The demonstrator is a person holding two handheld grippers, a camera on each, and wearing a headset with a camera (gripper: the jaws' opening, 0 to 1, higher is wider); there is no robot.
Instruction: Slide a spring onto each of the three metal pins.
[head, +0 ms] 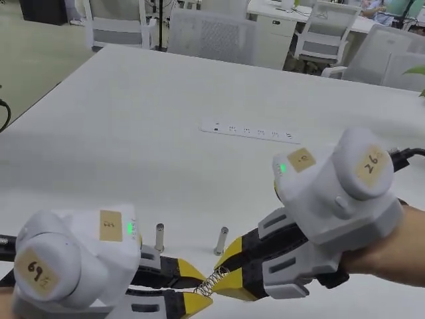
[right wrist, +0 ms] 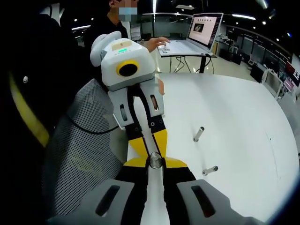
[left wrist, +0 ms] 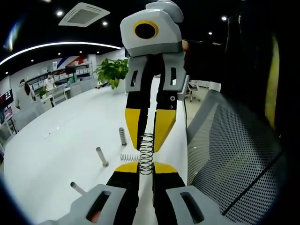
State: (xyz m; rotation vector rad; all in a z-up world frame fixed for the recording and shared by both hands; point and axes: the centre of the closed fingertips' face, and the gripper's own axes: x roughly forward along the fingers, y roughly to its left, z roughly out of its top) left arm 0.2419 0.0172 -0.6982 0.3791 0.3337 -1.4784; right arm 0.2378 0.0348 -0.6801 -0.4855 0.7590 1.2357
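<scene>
- The spring [head: 211, 282] is held off the table [head: 133, 133] between the two claws, low and centre in the head view. Its long axis runs from the left gripper [head: 194, 287] at lower left up to the right gripper [head: 227, 267].
- Both claws are pinched closed on it, one at each end. In the left gripper view the left tips nip its lower end and the right tips its upper end.
- The near pin [head: 221, 240] stands just above the right tips in the head view, and the right gripper is the closer one. The left pin [head: 159, 237] stands further left, beside the left gripper's body.
- Both pins look upright while the spring lies across, so I judge it must be tipped end-down over a pin top, with one claw letting go.
- In the left gripper view the far pin [left wrist: 122, 136] looks ribbed, perhaps already sprung, but it is too small to tell.
- A second spring [left wrist: 127, 157] seems to lie on the table behind the held one, partly covered by it.
- In the right gripper view the spring shows end-on, so its length is hidden.
</scene>
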